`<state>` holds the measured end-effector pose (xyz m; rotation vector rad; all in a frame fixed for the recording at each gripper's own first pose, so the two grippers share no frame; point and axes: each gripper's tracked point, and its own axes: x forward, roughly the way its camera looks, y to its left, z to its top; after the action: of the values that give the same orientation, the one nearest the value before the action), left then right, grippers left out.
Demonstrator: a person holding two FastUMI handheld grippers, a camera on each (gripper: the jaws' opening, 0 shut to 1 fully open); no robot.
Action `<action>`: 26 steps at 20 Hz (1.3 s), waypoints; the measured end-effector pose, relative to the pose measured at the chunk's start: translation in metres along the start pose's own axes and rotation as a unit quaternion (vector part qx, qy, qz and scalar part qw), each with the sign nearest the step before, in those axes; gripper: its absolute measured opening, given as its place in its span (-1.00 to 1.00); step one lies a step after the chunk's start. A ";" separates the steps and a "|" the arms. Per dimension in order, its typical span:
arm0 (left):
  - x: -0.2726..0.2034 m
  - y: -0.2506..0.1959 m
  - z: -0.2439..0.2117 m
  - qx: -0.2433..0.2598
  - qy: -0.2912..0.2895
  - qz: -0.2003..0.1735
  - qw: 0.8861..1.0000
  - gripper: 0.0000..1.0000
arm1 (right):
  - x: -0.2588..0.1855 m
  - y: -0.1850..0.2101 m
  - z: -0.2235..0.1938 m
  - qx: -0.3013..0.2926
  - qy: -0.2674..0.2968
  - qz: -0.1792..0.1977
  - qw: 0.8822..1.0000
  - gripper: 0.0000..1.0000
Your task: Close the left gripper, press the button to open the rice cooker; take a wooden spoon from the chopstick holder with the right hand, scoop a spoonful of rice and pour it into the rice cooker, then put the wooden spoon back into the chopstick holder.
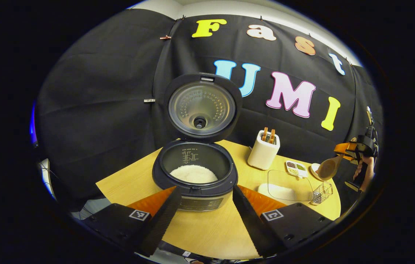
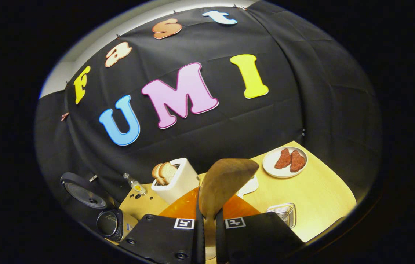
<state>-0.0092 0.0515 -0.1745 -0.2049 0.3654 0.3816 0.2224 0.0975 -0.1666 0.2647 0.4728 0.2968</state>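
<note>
Rice cooker [image 1: 194,176] open on the table [image 1: 207,227]; wooden spoon [image 2: 222,187] clamped in the right gripper [image 2: 209,223].

In the left gripper view the left gripper [image 1: 203,205] hangs released, fingers spread wide to either side of the cooker, touching nothing; the lid [image 1: 201,108] stands upright at 12 o'clock and white rice lies in the pot. From the cooker, a white toaster [image 1: 263,150] sits at 2 o'clock, a clear tub of rice [image 1: 288,183] at 3 o'clock, and just past it a small wire basket [image 1: 321,192], possibly the chopstick holder. At the 3 o'clock edge a hand holds the right gripper with the spoon raised above the table. In the right gripper view both fingers press on the spoon's handle, bowl pointing up; a plate [image 2: 271,161] of reddish food lies at 2 o'clock.
</note>
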 end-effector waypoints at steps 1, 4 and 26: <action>0.001 0.005 -0.002 -0.003 0.002 0.000 1.000 0.91 | 0.002 0.008 -0.007 -0.009 0.005 0.005 1.000 -0.70; 0.005 0.018 -0.011 -0.007 0.013 0.000 1.000 0.91 | 0.015 0.026 -0.035 -0.030 0.019 0.010 0.999 -0.69; 0.035 0.056 -0.065 -0.011 0.055 -0.016 0.998 0.91 | 0.052 0.044 -0.189 -0.127 0.081 -0.014 0.989 -0.68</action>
<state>-0.0213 0.0966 -0.2545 -0.2545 0.4655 0.3438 0.1660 0.1904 -0.3362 -0.0139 0.5930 0.3497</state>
